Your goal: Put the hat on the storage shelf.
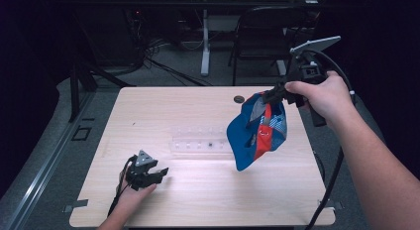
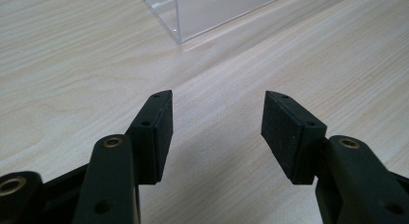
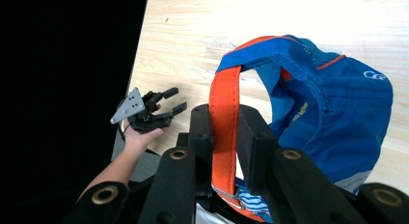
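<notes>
At the table's [image 1: 198, 190] seven o'clock, the left gripper [image 1: 161, 171] rests with jaws wide and nothing between them. A clear plastic tray [image 1: 200, 141] lies at centre. Toward two o'clock, the right gripper [image 1: 274, 95] pinches the orange strap [image 3: 224, 122] of a blue cap [image 1: 257, 131], lifted clear of the wood.

Right gripper [image 1: 275, 95] raised — jaws clamped, left gripper [image 1: 159, 173] low — agape

Bare tabletop [image 1: 208, 190] — clear tray [image 1: 200, 141] mid-table the obstacle
</notes>
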Motion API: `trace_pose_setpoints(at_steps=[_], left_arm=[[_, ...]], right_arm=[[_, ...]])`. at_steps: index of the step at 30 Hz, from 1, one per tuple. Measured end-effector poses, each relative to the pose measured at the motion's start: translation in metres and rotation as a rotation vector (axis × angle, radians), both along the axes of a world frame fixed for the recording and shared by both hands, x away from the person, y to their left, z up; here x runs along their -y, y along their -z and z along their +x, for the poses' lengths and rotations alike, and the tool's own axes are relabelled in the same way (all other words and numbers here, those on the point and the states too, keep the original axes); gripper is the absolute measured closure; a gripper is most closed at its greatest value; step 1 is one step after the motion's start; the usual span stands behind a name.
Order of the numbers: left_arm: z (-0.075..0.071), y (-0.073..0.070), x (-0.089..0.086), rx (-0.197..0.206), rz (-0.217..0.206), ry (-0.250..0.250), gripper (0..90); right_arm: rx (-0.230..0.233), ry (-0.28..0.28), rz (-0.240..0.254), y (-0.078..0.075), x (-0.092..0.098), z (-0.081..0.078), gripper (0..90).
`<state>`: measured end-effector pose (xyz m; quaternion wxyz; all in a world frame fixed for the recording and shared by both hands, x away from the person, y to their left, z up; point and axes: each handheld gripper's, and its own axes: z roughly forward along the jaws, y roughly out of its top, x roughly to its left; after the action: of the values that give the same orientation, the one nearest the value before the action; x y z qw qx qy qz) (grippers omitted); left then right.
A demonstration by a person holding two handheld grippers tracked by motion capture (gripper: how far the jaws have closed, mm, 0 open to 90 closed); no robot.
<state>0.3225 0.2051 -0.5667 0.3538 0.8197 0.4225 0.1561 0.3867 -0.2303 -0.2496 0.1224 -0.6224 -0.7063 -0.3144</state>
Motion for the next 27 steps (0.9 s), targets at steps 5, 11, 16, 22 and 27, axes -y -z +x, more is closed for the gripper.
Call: trace_pose_setpoints(at_steps=[5,11,16,22,27], left_arm=[[0.0,0.0,0.001,0.003,0.0,0.005,45.2],[-0.002,-0.001,0.003,0.004,-0.006,0.008,45.5],[-0.003,-0.004,0.008,0.023,-0.024,0.021,46.1],[-0.009,-0.016,0.026,0.057,-0.053,0.084,46.1],[-0.013,-0.027,0.043,0.092,-0.071,0.132,46.2]], right_arm=[[0.003,0.004,0.008,-0.001,-0.004,0.005,77.6],[0.007,0.014,0.018,-0.001,-0.005,0.011,77.6],[0.01,0.01,0.021,0.0,-0.009,0.014,77.6],[0.012,0.02,0.031,0.0,-0.013,0.019,77.6],[0.023,0.023,0.039,-0.002,-0.016,0.022,77.6]])
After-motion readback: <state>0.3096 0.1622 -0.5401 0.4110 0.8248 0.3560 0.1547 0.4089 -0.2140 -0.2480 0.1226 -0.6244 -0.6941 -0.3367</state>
